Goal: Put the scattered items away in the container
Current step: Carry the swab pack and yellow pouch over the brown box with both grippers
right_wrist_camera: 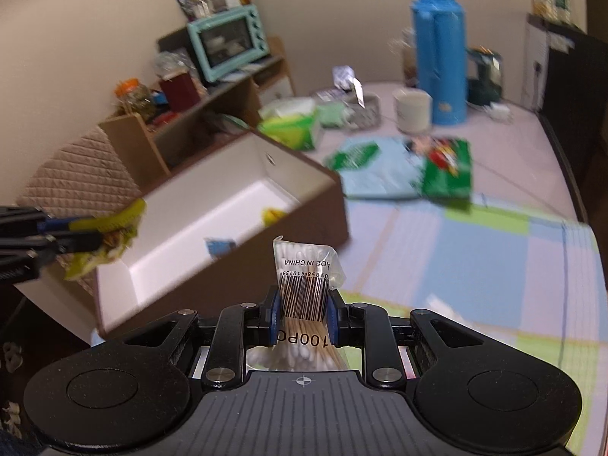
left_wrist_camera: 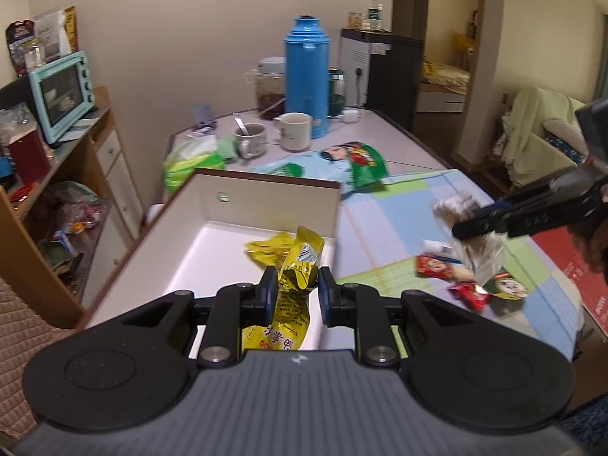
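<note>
Container: open rectangular box with brown outer walls and a white inside [left_wrist_camera: 266, 197], standing on the table at the left edge of the pastel checked cloth [left_wrist_camera: 399, 220].
Inside the box: a crumpled yellow foil packet [left_wrist_camera: 268, 249] lies on the white floor near the far right corner; the right wrist view also shows a small blue-and-white item [right_wrist_camera: 219, 247] by the near wall, too blurred to name.
Left gripper [left_wrist_camera: 292, 290]: jaws nearly together, clamped on a yellow foil snack packet with printed text [left_wrist_camera: 298, 266], held above the near end of the box; the packet's lower part hangs down between the fingers.
Right gripper [right_wrist_camera: 303, 309]: jaws closed on a clear plastic bag of cotton swabs with a barcode label [right_wrist_camera: 304, 285], held over the cloth just beside the box's near right corner, outside it.
Still on the cloth: small red sachets [left_wrist_camera: 469, 292] and a green-rimmed round-printed packet [left_wrist_camera: 507, 287], close together right of the box; a green snack bag [left_wrist_camera: 364, 165] lies beyond them.
Other vessels: tall blue thermos flask [left_wrist_camera: 306, 76], white mug [left_wrist_camera: 292, 131] and grey mug with a spoon [left_wrist_camera: 249, 138] at the table's far end; mug contents cannot be seen.
Hard to make out: the right wrist view is motion-blurred; the swab bag's lower end is hidden behind the gripper body; a white tube-like item [left_wrist_camera: 437, 246] sits partly behind the swab bag.
</note>
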`<state>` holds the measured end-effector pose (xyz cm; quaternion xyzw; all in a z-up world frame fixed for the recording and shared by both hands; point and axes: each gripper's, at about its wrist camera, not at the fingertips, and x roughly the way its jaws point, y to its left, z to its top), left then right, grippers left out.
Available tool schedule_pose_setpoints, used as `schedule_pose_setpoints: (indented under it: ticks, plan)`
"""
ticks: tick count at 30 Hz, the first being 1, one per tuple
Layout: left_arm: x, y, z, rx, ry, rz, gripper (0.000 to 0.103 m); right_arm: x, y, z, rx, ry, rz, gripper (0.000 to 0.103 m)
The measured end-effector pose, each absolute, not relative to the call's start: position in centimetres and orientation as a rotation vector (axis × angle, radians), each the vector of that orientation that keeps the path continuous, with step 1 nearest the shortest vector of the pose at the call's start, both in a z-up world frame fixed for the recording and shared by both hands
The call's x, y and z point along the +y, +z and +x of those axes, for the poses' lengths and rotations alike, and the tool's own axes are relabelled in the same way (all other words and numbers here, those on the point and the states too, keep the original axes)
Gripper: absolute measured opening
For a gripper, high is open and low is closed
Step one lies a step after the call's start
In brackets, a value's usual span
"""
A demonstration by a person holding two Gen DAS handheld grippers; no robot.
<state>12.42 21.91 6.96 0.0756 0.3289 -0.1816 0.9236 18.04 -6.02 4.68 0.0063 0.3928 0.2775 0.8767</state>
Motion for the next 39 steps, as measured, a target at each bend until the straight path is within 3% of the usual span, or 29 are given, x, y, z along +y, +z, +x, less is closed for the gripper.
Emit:
schedule_pose_setpoints:
  ticks: [12,39]
  plan:
    - [26.2,5.4,18.6,0.723,-0.3,0.207,0.018,4.6,4.8,24.5,0.813,0.744,-0.039,0.023]
    - [27.2,-4.4,35.2,0.98,-0.236,0.127,0.018,13.4,-6.9,40.3,1.099,0.741,-0.148,0.023]
